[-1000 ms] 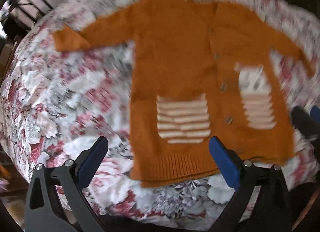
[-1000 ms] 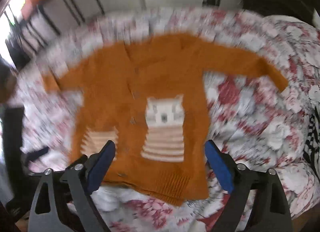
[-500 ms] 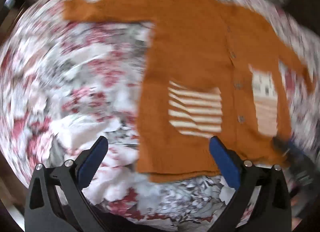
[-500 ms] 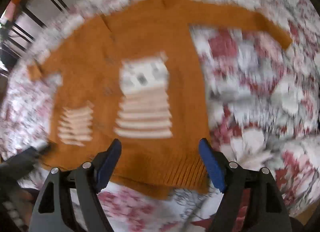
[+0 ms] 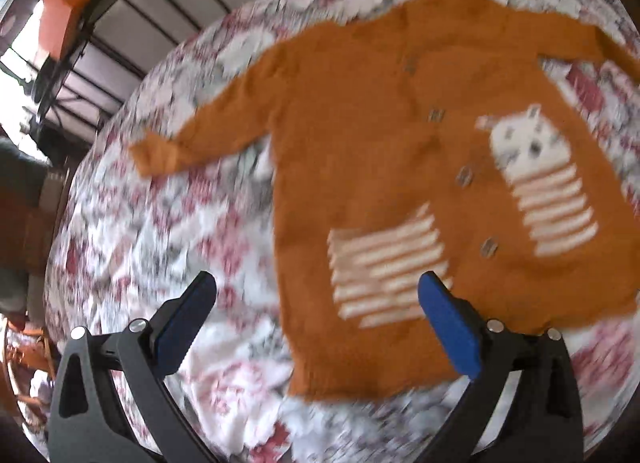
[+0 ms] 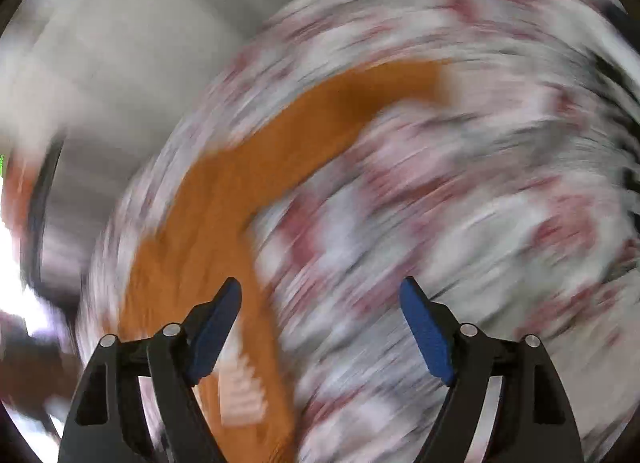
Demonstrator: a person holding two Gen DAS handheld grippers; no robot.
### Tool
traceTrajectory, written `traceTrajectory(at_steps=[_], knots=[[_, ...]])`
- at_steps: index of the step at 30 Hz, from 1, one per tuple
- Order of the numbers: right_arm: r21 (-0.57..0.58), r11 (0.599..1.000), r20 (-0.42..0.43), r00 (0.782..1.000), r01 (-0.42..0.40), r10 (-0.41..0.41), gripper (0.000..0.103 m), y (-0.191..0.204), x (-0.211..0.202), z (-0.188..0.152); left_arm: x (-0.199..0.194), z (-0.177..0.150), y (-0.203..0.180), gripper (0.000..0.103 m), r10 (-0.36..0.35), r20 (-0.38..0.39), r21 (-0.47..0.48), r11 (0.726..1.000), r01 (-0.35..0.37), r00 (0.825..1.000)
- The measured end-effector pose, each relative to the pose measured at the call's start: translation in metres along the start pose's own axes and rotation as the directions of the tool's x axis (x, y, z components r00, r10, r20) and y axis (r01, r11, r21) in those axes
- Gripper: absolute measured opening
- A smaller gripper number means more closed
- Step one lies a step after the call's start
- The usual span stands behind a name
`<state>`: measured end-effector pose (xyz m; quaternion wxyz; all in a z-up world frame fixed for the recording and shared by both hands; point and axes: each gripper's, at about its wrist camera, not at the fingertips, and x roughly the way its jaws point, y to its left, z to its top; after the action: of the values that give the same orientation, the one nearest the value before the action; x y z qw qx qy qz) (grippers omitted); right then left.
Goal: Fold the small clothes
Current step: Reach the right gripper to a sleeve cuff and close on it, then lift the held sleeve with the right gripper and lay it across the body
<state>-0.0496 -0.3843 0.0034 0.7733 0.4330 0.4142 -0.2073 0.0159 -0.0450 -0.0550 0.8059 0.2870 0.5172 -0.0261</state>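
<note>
An orange knitted cardigan (image 5: 360,135) lies spread flat, front up, on a bed covered with a red-and-white floral bedspread (image 5: 168,231), both sleeves stretched out to the sides, its ribbed hem toward the bed's near edge. Buttons run down its middle between two striped pockets, one topped with a pale animal face (image 5: 524,143). The left gripper (image 5: 316,323) hangs above the hem, tilted steeply down toward the bed, its jaws wide apart and empty, the blue pads (image 5: 448,327) clear of the knit. The right gripper (image 6: 320,327) is angled down over the cardigan's side, where one sleeve (image 6: 320,119) arcs across the bedspread; that view is heavily smeared. Its jaws also stand well apart with nothing between them. A dark metal rack (image 5: 120,35) stands beyond the bed's far edge.
</note>
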Motion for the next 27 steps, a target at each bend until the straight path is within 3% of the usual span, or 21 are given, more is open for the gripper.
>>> traceTrajectory(at_steps=[3, 7, 10, 12, 13, 14, 15, 16, 19, 22, 23, 25, 27], knots=[[0.128, 0.992, 0.045, 0.999, 0.018, -0.024, 0.074, -0.044, -0.007, 0.034, 0.01, 0.012, -0.018, 0.098, -0.076, 0.036, 0.011, 0.997, 0.076, 0.996], [0.076, 0.997, 0.044, 0.999, 0.006, -0.009, 0.073, -0.078, 0.027, 0.027, 0.021, 0.038, -0.033, 0.099, -0.114, 0.064, 0.04, 0.993, 0.111, 0.991], [-0.008, 0.999, 0.055, 0.997, 0.054, -0.054, 0.073, -0.082, 0.055, 0.039, 0.041, 0.049, -0.035, 0.099, -0.131, 0.026, 0.008, 0.991, 0.131, 0.991], [-0.034, 0.999, -0.001, 1.0, 0.015, -0.015, 0.073, -0.097, 0.087, 0.054, 0.054, 0.053, -0.032, 0.098, -0.149, -0.006, -0.006, 0.989, 0.149, 0.989], [-0.061, 0.998, -0.011, 1.0, 0.022, -0.023, 0.069, -0.093, 0.092, 0.055, 0.058, 0.055, -0.03, 0.098, -0.152, -0.011, -0.014, 0.988, 0.152, 0.988], [-0.09, 0.995, 0.003, 0.999, 0.039, -0.039, 0.043, -0.089, 0.091, 0.056, 0.063, 0.056, -0.029, 0.099, -0.142, -0.016, -0.02, 0.99, 0.142, 0.99], [-0.106, 0.994, 0.013, 1.0, 0.025, -0.024, 0.029, -0.098, 0.125, 0.074, 0.068, 0.058, -0.028, 0.099, -0.128, -0.023, -0.023, 0.992, 0.128, 0.991], [-0.107, 0.994, 0.025, 1.0, 0.002, 0.001, 0.016, -0.096, 0.131, 0.081, 0.073, 0.061, -0.026, 0.099, -0.116, -0.032, -0.027, 0.993, 0.115, 0.993], [-0.1, 0.995, 0.121, 0.992, -0.025, 0.037, 0.013, -0.085, 0.135, 0.107, 0.087, 0.068, -0.019, 0.099, -0.121, -0.061, -0.064, 0.991, 0.117, 0.991], [-0.005, 0.996, 0.178, 0.98, 0.093, -0.091, 0.014, -0.106, 0.139, 0.127, 0.105, 0.077, -0.019, 0.098, -0.107, -0.103, -0.078, 0.992, 0.099, 0.989], [0.029, 0.984, 0.156, 0.971, 0.177, -0.18, 0.018, -0.117, 0.147, 0.131, 0.109, 0.08, -0.02, 0.098, -0.1, -0.11, -0.074, 0.993, 0.092, 0.989], [0.067, 0.955, 0.11, 0.949, 0.29, -0.296, 0.016, -0.131, 0.156, 0.133, 0.114, 0.084, -0.02, 0.099, -0.072, -0.118, -0.063, 0.996, 0.065, 0.99], [0.1, 0.959, 0.154, 0.949, 0.263, -0.276, 0.019, -0.124, 0.141, 0.13, 0.114, 0.09, -0.013, 0.099, -0.048, -0.116, -0.076, 0.996, 0.04, 0.992]])
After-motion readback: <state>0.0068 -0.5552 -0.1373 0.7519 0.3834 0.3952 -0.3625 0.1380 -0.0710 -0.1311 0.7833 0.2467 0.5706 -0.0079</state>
